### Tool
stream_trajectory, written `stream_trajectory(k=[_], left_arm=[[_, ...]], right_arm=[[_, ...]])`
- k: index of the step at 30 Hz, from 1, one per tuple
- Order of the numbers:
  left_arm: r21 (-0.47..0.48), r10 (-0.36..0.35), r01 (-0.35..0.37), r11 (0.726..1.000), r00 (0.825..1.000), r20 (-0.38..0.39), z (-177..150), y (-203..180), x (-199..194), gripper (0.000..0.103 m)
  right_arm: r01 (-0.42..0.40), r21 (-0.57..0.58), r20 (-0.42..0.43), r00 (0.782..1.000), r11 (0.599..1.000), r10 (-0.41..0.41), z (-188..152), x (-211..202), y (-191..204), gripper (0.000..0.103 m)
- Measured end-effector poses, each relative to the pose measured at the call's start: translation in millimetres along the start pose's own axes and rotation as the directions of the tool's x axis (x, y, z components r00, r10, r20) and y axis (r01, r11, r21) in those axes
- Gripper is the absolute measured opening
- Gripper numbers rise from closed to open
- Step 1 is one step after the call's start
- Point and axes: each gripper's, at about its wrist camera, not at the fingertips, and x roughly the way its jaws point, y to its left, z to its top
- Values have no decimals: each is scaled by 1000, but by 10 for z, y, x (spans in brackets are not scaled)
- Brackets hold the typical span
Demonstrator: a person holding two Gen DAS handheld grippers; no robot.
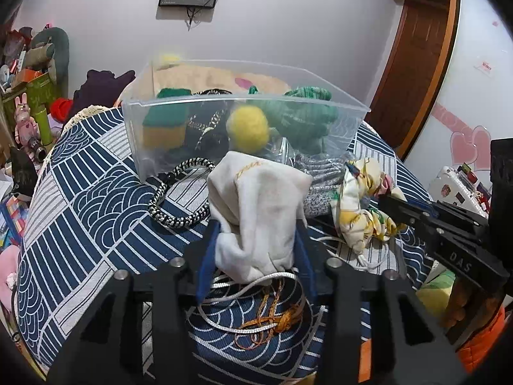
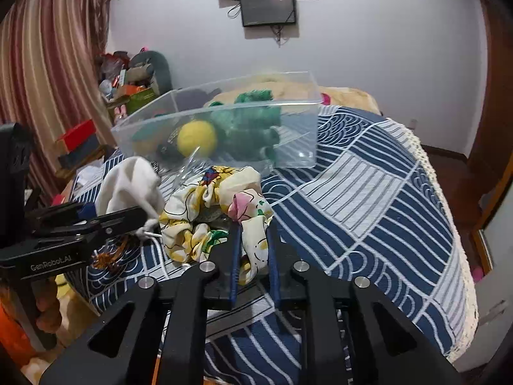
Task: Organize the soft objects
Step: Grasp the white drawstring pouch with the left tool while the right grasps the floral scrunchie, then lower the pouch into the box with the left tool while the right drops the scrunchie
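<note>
My left gripper (image 1: 256, 224) is shut on a white cloth pouch (image 1: 259, 205) and holds it upright just above the blue patterned cover; it also shows in the right wrist view (image 2: 131, 186). My right gripper (image 2: 253, 224) is shut on a yellow floral cloth (image 2: 211, 205), which also shows in the left wrist view (image 1: 362, 199). A clear plastic bin (image 1: 243, 106) stands behind, holding a yellow ball (image 1: 248, 128), a green-yellow sponge (image 1: 165, 125) and green knitwear (image 1: 304, 115).
A black-and-white braided rope ring (image 1: 179, 192), a grey knit piece (image 1: 320, 186), white cord (image 1: 253, 288) and orange string (image 1: 275, 320) lie on the cover. Cluttered shelves stand at the left (image 1: 29, 89). The cover's lace edge (image 2: 461, 224) drops off at the right.
</note>
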Motion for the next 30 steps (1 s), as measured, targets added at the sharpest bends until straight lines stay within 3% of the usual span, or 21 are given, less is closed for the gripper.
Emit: stream_trajectory(k=[8,19,30], left_arm=[[-15,25,-25,1000,998,49,37,25,-153,30],[-23,46,-43,999,988,150,243,54,-451,28],[-32,53,-47,998,964,260,701,105,-682,28]], right_arm=[[19,26,55,998,999,-20,58,-146,-41,11],[43,33,141,989,999,-47,274,-378,-80,11],[72,12,249,966,997,-73,678,-496,-46,11]])
